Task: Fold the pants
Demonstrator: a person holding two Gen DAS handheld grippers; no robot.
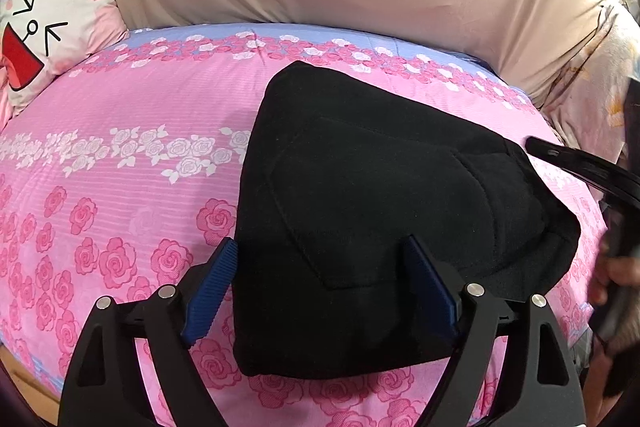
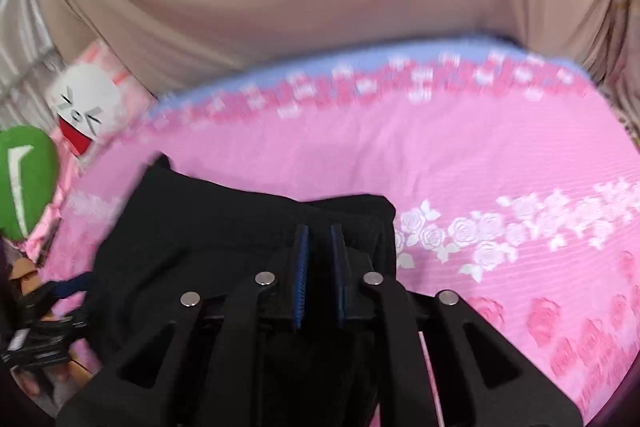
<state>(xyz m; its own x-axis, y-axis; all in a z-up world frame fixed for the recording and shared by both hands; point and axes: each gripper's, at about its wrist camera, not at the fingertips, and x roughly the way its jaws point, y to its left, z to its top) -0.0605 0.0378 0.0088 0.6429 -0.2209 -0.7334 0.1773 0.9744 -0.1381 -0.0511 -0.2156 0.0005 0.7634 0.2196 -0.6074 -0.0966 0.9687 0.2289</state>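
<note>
Where folded, black pants, compact bundle.

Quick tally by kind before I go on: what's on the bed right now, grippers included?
Black pants: 1
Pink rose bedsheet: 1
Cartoon rabbit pillow: 1
Green cushion: 1
Hand-held grippers: 2, left hand-held gripper and right hand-held gripper
Total: 6
</note>
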